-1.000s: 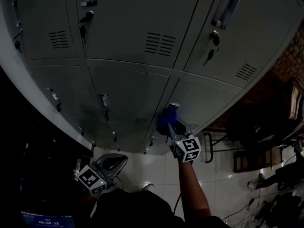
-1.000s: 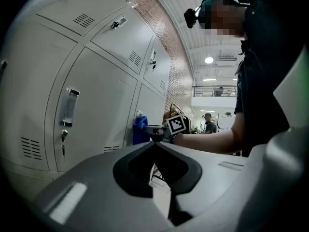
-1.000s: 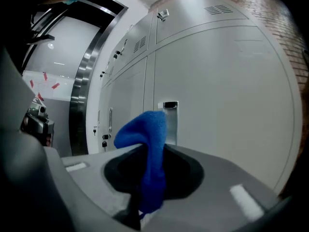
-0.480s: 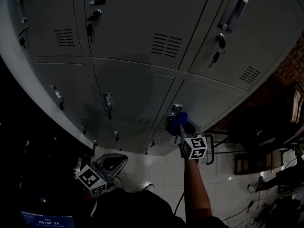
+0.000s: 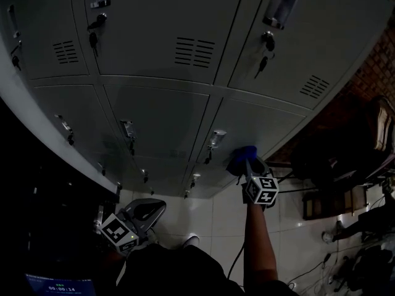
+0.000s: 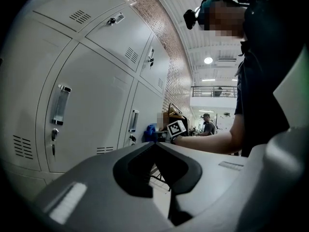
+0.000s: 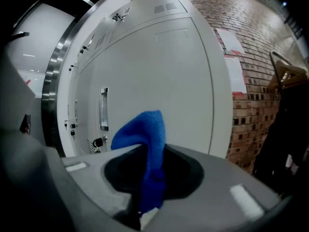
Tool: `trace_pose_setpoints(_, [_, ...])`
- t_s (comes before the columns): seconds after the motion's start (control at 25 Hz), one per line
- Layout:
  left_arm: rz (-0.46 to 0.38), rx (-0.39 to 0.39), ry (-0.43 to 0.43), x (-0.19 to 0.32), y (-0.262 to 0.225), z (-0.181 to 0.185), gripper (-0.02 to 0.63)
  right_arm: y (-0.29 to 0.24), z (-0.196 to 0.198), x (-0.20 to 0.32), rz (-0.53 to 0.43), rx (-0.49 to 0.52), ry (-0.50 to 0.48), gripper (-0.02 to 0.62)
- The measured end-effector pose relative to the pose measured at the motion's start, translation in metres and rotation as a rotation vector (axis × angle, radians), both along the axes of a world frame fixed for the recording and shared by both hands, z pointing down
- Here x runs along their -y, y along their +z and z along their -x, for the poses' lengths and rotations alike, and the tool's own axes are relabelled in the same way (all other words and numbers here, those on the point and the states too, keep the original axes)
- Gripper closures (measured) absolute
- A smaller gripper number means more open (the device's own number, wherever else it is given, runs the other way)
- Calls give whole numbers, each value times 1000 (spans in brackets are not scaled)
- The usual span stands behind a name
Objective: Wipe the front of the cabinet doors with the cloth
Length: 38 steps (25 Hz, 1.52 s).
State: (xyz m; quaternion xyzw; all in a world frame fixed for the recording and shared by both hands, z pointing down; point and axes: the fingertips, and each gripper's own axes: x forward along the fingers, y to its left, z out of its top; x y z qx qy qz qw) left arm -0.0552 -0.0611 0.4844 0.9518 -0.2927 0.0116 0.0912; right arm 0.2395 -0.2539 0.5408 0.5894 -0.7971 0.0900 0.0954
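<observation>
Right gripper (image 5: pixel 245 163) is extended at arm's length to the cabinet (image 5: pixel 160 36), with its jaws clamped on a blue cloth (image 7: pixel 146 129). In the right gripper view the cloth passes down between the two jaws and stands above them in a folded hump, with a grey door face directly beyond. In the head view the cloth is at a door (image 5: pixel 265 125) in the right-hand column, one row below the top row in view. It sits to the right of that door's handle (image 5: pixel 216 138) and near the cabinet's right edge. It appears to rest against the door face, though contact cannot be confirmed in the dark frame. The left gripper view shows the same from the side: cloth at the door just past the handle, marker cube (image 6: pixel 176 127) behind it, forearm (image 6: pixel 207 141) roughly level. Left gripper (image 6: pixel 156 144) is held low at the person's left side, well apart from the cabinet, jaws brought together with nothing between them. The doors in view are plain grey; the upper ones carry a handle, a lock with a key (image 5: pixel 92 41) hanging, and a vent (image 5: pixel 194 51). A brick wall (image 7: pixel 251 81) adjoins the cabinet on the right, with paper sheets (image 7: pixel 231 40) fixed to it. The floor (image 5: pixel 210 217) below is pale tile.
</observation>
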Motion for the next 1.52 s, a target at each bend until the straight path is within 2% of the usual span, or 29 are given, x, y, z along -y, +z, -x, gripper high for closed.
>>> trace_pose_setpoints(0.44, [-12,-2,37,3,-1,-40,606,10,-77,-3,25,-7,112,522])
trace_pose_setpoints(0.64, [-8,2,39,5,1,-49,606,12,-88,-4,25,-9,122,522])
trace_pose_setpoints(0.8, [-6,6,37,8,4,-51,606,7,-82,-10,-2,-4,106,522])
trace_pose_setpoints(1.0, [-4,2,46,10,6,-52,606,4,-32,-29,-44,1,14,522])
trace_pose_setpoints(1.24, [-11,1,52,10,3,-43,606,33,59,-46,2,5,-150,522])
trace_pose_setpoints(1.52, [-4,8,16,10,4,-11,606,40,146,-51,12,20,-297,522])
